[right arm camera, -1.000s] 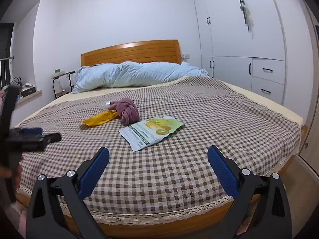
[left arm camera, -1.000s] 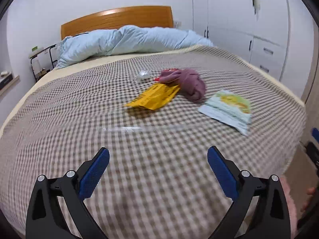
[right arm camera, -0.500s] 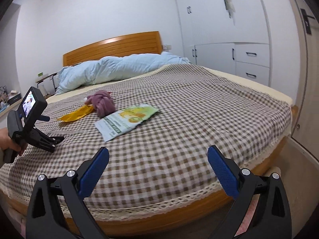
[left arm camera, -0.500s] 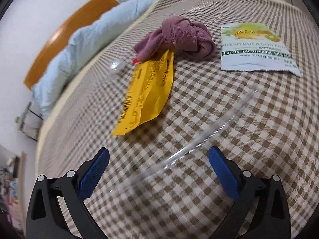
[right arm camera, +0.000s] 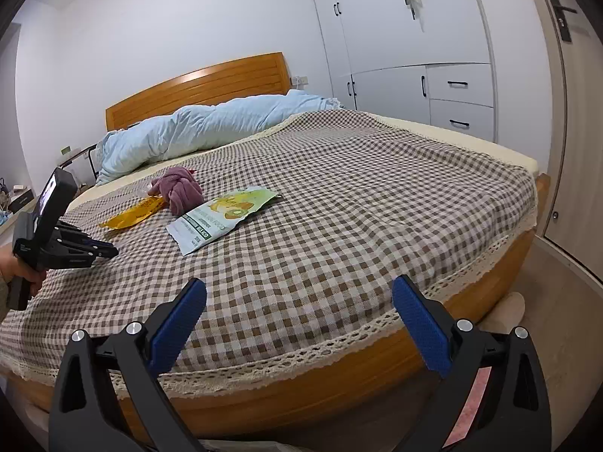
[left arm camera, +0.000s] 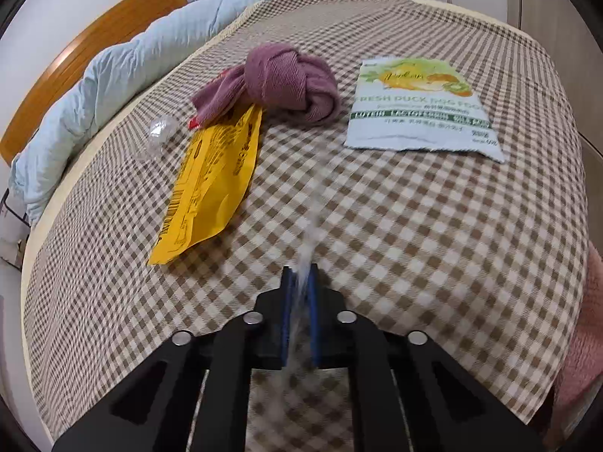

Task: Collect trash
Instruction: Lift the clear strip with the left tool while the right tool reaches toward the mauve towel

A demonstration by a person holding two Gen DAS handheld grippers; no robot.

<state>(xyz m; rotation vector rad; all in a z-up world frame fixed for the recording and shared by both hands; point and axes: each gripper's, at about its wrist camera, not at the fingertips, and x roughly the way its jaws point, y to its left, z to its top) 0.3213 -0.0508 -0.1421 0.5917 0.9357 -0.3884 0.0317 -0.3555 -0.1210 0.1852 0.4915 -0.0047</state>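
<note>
The left gripper (left arm camera: 300, 275) has its blue-padded jaws pressed together on a thin strip of clear plastic film (left arm camera: 309, 229) — it runs blurred out of the pads and forward over the bed, and how far its far end reaches I cannot quite make out. In the right wrist view the same gripper (right arm camera: 109, 252) shows low over the near left part of the bed, held by a hand (right arm camera: 17, 269) at the picture's edge.

Just ahead and to the left of the pinched strip lies a flat yellow plastic pouch with black print (left arm camera: 213, 184). Its far end touches a knotted mauve cloth (left arm camera: 290, 83), under which a bit of red peeks out. Left of the pouch, apart from it, sits a small crumpled piece of clear wrapping (left arm camera: 156, 135). To the right of the cloth lies a flat white and green dog-food packet with fruit pictures (left arm camera: 418, 109), near it but not touching.

All of this rests on the brown and cream checked bedspread (left arm camera: 414, 245). Beyond, a pale blue duvet (right arm camera: 211, 128) is bunched along the wooden headboard (right arm camera: 196, 86), and white wardrobes (right arm camera: 395, 30) stand at the right.

The right gripper (right arm camera: 299, 324) hovers off the foot of the bed — its jaws spread wide, nothing between them.
</note>
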